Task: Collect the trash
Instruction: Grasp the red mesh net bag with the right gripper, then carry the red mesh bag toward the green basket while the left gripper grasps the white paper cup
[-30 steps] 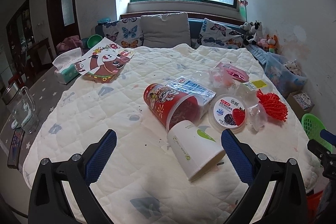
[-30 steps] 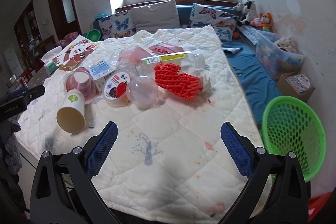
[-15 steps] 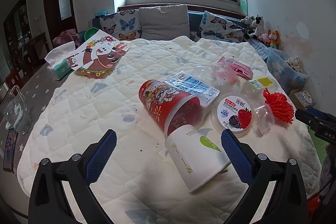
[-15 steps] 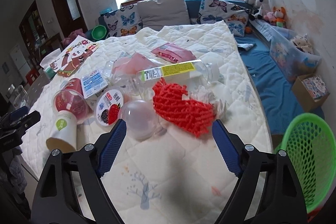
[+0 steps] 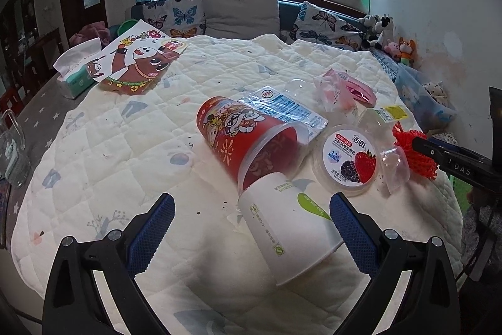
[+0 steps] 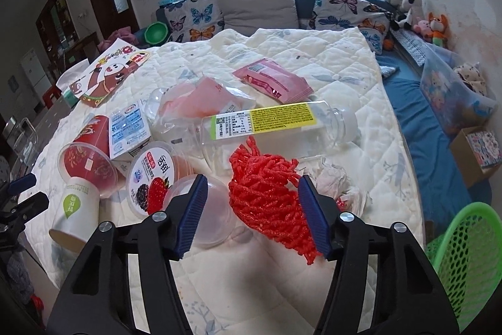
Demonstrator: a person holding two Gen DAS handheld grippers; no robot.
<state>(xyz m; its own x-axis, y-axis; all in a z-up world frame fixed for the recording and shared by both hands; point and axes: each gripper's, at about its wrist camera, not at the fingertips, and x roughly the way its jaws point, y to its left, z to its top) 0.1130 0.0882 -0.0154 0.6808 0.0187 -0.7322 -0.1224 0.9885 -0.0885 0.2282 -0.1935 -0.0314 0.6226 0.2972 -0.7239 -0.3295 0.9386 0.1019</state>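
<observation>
Trash lies in a heap on the white quilted bed (image 5: pixel 125 146). My right gripper (image 6: pixel 252 203) is open with its jaws on either side of the red foam fruit net (image 6: pixel 266 193); they stand apart from it. Behind it lie a clear plastic bottle (image 6: pixel 282 124), a yogurt tub (image 6: pixel 150 178) and a clear dome lid (image 6: pixel 213 209). My left gripper (image 5: pixel 251 222) is open and empty, with the white paper cup (image 5: pixel 288 228) lying on its side between its jaws. A red cup (image 5: pixel 248 140) lies just beyond it.
A green mesh basket (image 6: pixel 464 256) stands on the floor at the bed's right. A pink wrapper (image 6: pixel 273 80) and a blue-printed packet (image 5: pixel 282 109) lie further back. A cartoon bag (image 5: pixel 135 65) and tissue pack (image 5: pixel 75 74) are at far left.
My right gripper has moved forward and down to the red foam net and its jaws have narrowed around it. My left gripper has edged closer to the white paper cup.
</observation>
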